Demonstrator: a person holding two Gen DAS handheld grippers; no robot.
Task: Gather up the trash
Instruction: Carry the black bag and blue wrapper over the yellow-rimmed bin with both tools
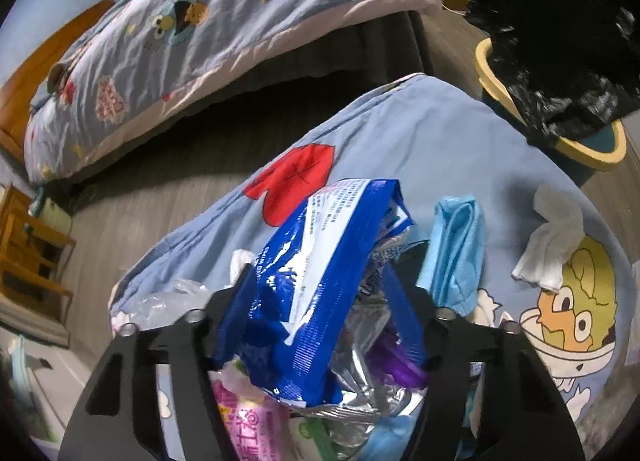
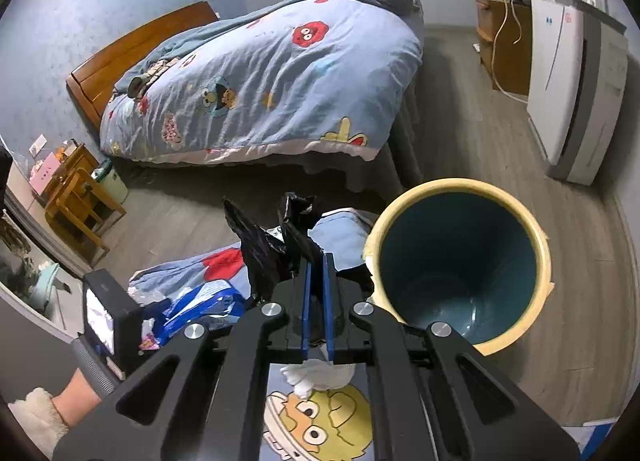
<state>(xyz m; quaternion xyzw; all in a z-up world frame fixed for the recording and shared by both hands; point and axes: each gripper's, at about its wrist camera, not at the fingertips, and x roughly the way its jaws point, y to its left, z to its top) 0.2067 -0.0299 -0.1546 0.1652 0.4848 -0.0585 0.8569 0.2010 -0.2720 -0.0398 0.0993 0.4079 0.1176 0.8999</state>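
- Bedroom setting: grey wood-look floor [image 2: 460, 149], blue walls, two surfaces covered in light blue cartoon-print fabric.
- Near surface: blue cartoon cover [image 1: 400, 149] carrying the trash pile.
- Left gripper [image 1: 320, 281]: jaws part-way apart with a blue snack wrapper [image 1: 320, 241] between them; whether the pads press on it cannot be told. Wrapper stands at 12 o'clock from the jaws, with crumpled silver foil [image 1: 360, 381] and a pink packet [image 1: 248, 421] below it.
- Light blue cloth-like item [image 1: 456, 245]: on the cover at 2 o'clock from the left gripper.
- White tissue [image 1: 552, 245]: on the cover at 3 o'clock, well apart from the wrapper.
- Right gripper [image 2: 316, 273]: clenched on a black plastic bag [image 2: 272, 253], which sticks out at 11 o'clock from the fingertips.
- Trash bin [image 2: 460, 261]: blue inside, yellow rim, at 2 o'clock just beside the right gripper, mouth tilted toward the camera.
- Person's hand [image 2: 76, 389] with a fluffy white sleeve: at 8 o'clock in the right wrist view.
- Far: bed [image 2: 260, 81] with wooden headboard at 11 o'clock; white appliance [image 2: 568, 81] at 2 o'clock.
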